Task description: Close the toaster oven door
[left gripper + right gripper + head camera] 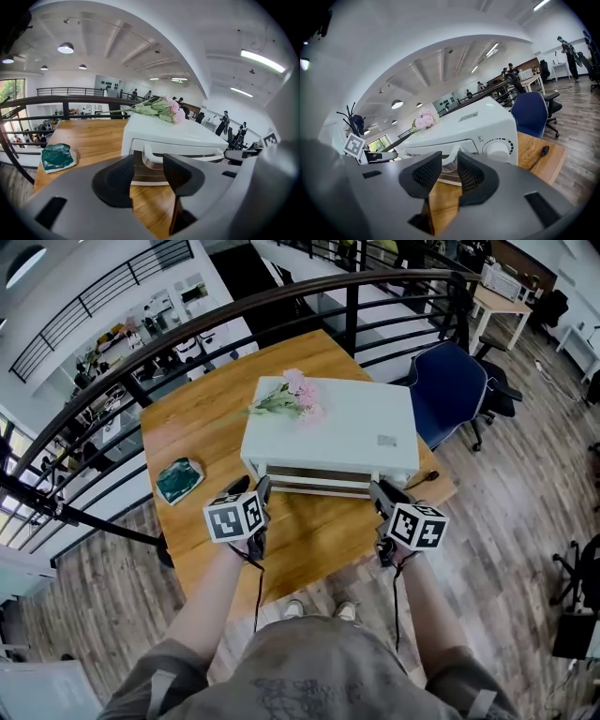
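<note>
A white toaster oven (328, 427) stands on the wooden table (187, 427), its front facing me. In the left gripper view its door handle (183, 157) sits high against the front, so the door looks closed or nearly so. My left gripper (253, 488) hovers just in front of the oven's left front corner, open, with nothing between its fingers (117, 180). My right gripper (386, 495) is at the right front corner near the knob (497, 150), with a narrow gap between its jaws and only table showing through.
Pink flowers (291, 397) lie on the oven's top. A green packet (178, 479) rests on the table to the left. A black cable (427, 479) trails off the table's right edge. A blue chair (450, 390) and a black railing (281, 301) stand behind the table.
</note>
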Demonstrator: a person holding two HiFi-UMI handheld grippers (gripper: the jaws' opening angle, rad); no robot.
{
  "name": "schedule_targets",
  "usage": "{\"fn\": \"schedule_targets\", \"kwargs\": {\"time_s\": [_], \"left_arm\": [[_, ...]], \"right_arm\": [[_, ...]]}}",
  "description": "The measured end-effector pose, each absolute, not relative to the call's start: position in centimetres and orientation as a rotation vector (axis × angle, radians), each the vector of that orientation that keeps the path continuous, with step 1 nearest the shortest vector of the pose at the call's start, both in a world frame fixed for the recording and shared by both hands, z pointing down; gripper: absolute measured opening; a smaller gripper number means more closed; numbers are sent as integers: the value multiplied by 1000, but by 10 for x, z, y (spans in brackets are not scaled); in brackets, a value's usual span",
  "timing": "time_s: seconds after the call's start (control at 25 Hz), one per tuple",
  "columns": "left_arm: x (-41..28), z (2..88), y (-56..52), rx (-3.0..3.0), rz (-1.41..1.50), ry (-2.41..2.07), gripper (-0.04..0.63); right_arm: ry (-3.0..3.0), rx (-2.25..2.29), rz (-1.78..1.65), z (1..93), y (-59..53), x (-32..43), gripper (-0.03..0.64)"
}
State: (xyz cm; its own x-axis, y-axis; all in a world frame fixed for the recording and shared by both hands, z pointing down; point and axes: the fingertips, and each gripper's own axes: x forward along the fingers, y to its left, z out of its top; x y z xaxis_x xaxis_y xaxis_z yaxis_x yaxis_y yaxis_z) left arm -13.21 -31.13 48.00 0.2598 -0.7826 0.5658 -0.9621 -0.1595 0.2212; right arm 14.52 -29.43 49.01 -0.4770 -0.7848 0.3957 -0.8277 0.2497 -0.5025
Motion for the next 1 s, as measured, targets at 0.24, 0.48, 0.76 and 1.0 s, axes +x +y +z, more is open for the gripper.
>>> {"fn": "schedule_targets", "kwargs": {"time_s": [0.24,0.48,0.76,1.0], "left_arm": [[-117,443,-291,2129,365,-1562,167],[-85,339,-264,2520,327,-1617,104],[-63,242,-219,2853,278,-1733,50],[-61,191,-178,2943,107,-1679,35]], "right_arm": [[-2486,1515,997,469,-268,150,79],[-2693,1492,663,367,-237,147,52],[-2916,1487,192,233,-186,140,44],[-2930,1489,-8,188,-142,134,43]]}}
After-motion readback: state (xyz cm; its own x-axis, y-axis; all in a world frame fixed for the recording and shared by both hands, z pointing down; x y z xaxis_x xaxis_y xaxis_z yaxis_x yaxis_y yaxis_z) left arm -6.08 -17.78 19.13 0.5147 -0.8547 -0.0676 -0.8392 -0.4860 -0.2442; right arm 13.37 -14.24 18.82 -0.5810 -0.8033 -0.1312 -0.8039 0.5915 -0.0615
